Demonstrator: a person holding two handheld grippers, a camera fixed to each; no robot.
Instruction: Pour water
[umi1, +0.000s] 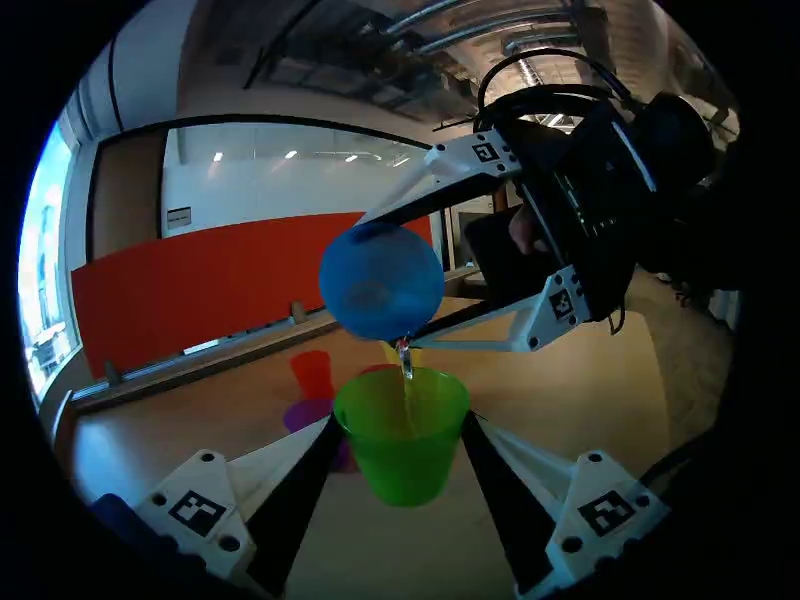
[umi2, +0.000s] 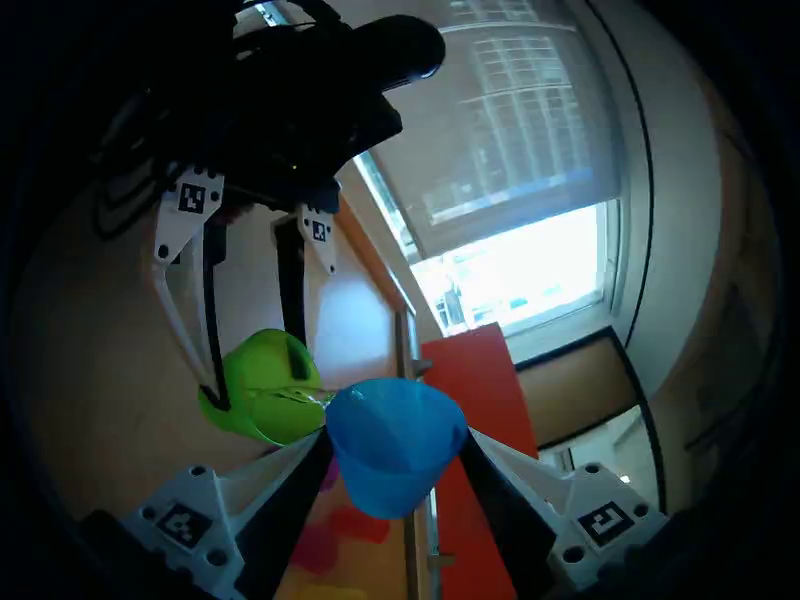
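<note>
My left gripper is shut on a green cup, held upright above the wooden table. Over it my right gripper holds a blue cup tipped on its side. A thin stream of water falls from the blue cup's rim into the green one. In the right gripper view, my right gripper is shut on the blue cup, its rim at the green cup, which the left gripper holds.
On the table behind the green cup stand a red cup, a purple cup and a yellow cup. An orange wall panel runs behind the table. A hand holds the right gripper.
</note>
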